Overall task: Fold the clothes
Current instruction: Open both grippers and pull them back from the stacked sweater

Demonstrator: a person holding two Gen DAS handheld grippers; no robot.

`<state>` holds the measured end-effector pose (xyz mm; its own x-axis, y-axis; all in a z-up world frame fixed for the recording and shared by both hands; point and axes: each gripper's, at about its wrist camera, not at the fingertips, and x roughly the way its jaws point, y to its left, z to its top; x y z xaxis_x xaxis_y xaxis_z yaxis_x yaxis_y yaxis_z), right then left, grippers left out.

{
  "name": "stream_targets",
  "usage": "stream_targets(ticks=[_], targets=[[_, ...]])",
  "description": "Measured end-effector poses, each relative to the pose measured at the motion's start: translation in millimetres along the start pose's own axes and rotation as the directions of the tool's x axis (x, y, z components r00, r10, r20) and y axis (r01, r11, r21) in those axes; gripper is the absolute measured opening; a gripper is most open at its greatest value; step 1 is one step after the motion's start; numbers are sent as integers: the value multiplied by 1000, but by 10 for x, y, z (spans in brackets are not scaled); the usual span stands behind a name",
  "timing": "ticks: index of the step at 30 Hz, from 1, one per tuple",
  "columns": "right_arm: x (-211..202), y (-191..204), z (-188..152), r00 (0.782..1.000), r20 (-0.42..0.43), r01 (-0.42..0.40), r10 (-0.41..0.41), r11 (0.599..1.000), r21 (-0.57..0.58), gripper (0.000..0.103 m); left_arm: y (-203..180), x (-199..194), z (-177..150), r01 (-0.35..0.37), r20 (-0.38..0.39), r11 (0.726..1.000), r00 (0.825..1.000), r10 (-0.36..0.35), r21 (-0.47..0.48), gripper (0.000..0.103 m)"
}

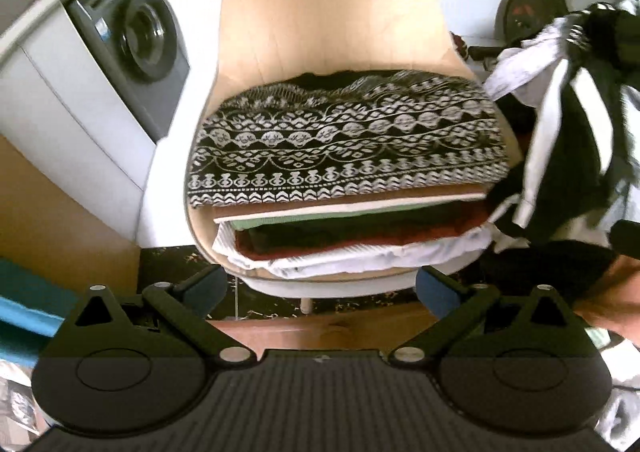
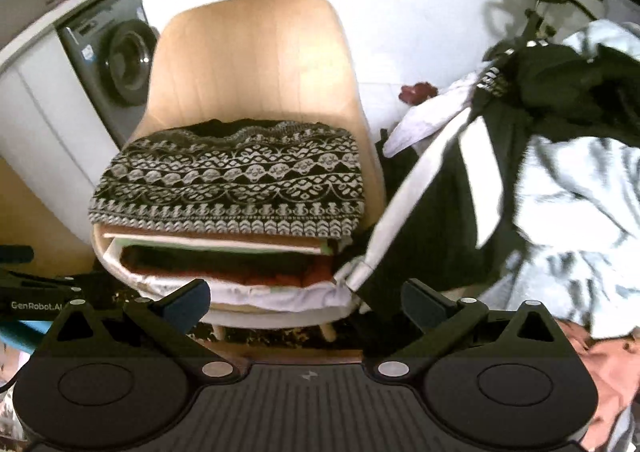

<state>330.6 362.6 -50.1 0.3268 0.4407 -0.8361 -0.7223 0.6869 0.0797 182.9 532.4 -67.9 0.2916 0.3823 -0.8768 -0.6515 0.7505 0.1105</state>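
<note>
A stack of folded clothes sits on the seat of a wooden chair (image 1: 332, 11) (image 2: 248, 59). On top lies a black-and-white patterned garment (image 1: 344, 139) (image 2: 232, 183), with red, dark green and white folded pieces (image 1: 360, 240) (image 2: 224, 272) under it. To the right is a loose heap of unfolded clothes (image 1: 568, 139) (image 2: 560, 155): black, white and pale blue. My left gripper (image 1: 320, 288) stands open in front of the chair, with nothing between its fingers. My right gripper (image 2: 306, 304) is open too and holds nothing. Neither touches any clothing.
A grey washing machine (image 1: 136, 39) (image 2: 116, 59) stands at the left under a white counter. A white wall is behind the chair. A wooden table edge (image 1: 320, 326) lies below the grippers. The left gripper's body (image 2: 32, 302) shows at the left of the right wrist view.
</note>
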Motion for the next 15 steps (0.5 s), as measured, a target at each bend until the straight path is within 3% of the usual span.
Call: stream_targets(ticks=[6,15], targets=[[-425,5,-273,1000,24,9,-9,1000,-12,102,-19,-467,-308,32,5,999,999,-32,-31,102],[-651,86,-520,1000,20,10,-11,999,34,102,108,-716,-553,42,25,997,999,-40,-59,102]])
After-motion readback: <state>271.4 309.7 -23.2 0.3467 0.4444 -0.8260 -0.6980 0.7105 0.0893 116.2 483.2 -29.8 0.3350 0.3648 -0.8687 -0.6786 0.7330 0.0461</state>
